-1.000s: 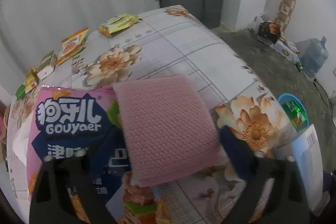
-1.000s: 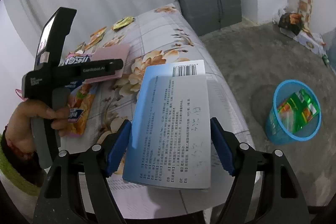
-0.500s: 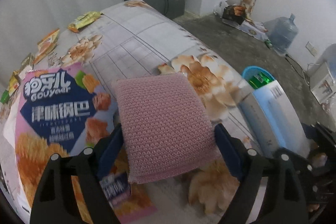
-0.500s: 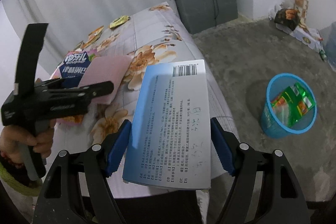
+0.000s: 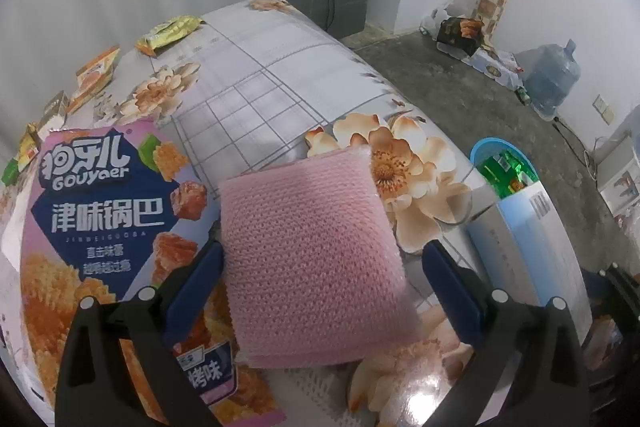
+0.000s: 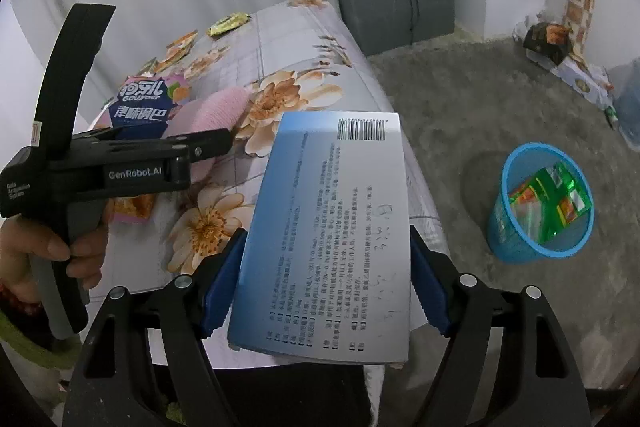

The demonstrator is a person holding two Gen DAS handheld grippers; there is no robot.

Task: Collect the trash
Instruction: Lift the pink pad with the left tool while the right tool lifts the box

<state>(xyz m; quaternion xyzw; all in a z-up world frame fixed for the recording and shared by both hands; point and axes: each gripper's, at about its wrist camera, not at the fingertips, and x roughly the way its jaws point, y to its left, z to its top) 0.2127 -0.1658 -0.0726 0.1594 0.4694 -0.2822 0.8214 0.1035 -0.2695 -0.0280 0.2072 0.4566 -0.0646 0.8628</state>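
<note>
Trash: one pad (image 5: 312, 259) lying between opening left gripper (image 5: 320, 291) jaws | one box (image 6: 332, 227) sitting clamped in right gripper (image 6: 324, 287) | one bin (image 6: 540, 203).

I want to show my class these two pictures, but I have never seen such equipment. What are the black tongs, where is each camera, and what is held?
No robot: a person holds a hand-held gripper in each hand, each carrying a forward-looking camera. The left view shows the left hand-held gripper, jaws opening around a pink knitted pad on the flowered tablecloth, beside a snack bag. The right hand-held gripper clamps a blue printed box. A blue bin stands on the floor.
</note>
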